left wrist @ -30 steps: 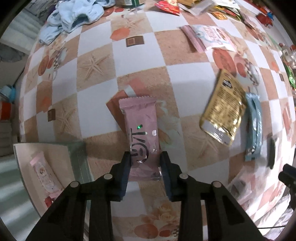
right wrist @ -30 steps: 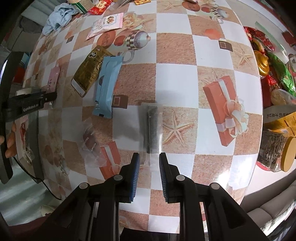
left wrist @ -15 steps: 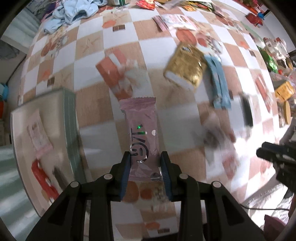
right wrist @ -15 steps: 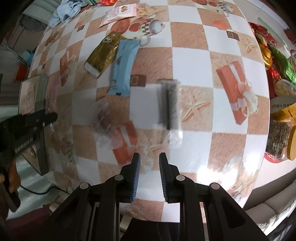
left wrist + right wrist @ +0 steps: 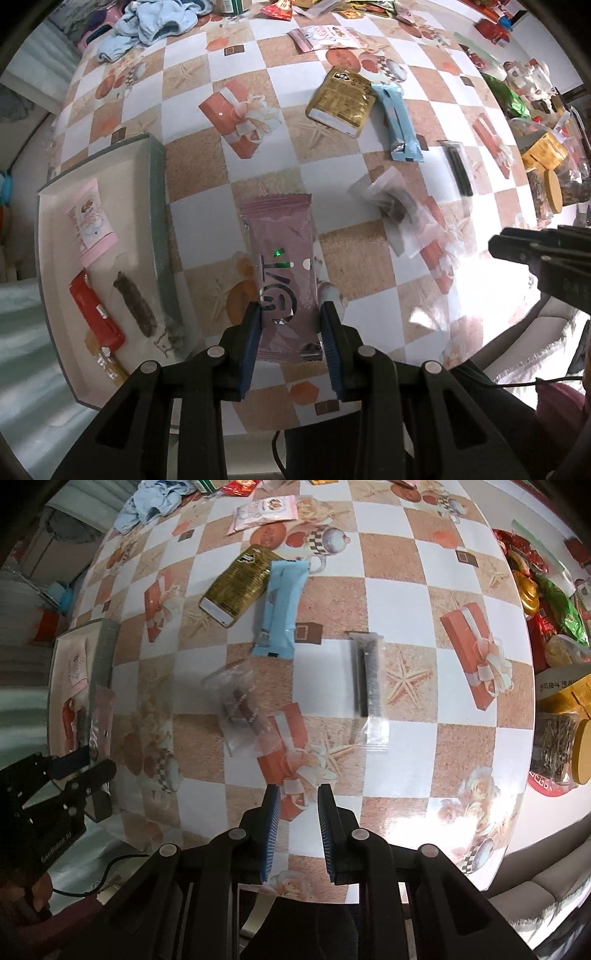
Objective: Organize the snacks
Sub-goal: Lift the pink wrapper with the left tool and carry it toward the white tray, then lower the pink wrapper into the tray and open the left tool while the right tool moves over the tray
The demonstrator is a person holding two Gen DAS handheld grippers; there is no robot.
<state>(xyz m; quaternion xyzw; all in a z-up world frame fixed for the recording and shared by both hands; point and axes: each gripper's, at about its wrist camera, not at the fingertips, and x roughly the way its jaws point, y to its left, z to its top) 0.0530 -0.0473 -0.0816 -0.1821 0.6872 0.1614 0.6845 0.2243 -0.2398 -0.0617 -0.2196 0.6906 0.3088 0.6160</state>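
Nearest in the left wrist view, the left gripper (image 5: 290, 332) points straight down with its blue pads pressed on the lower end of a pink snack packet (image 5: 282, 266), which hangs clear above the checkered tablecloth (image 5: 266, 177). A second ago this packet was over the cloth with only a corner of the tray in sight; now the whole tray (image 5: 157, 206) sits just left of the packet, so the left hand has carried it across and upward toward the tray. Inside the tray lie a pale pink packet (image 5: 90, 218), a red bar (image 5: 96, 314) and a dark brown bar (image 5: 135, 302). The next step is likely to bring the pink snack packet over the tray and let go. The right gripper (image 5: 295, 812) holds nothing, its jaws nearly closed; it has drifted slightly back from the clear sleeve with a dark stick (image 5: 367, 679). Farther out on the cloth wait a clear wrapped chocolate (image 5: 236, 709), a light blue bar (image 5: 282, 605) and a gold pouch (image 5: 238, 583), all still to be sorted. Farthest, a blue cloth (image 5: 147, 22) lies bunched at the table's far left edge.
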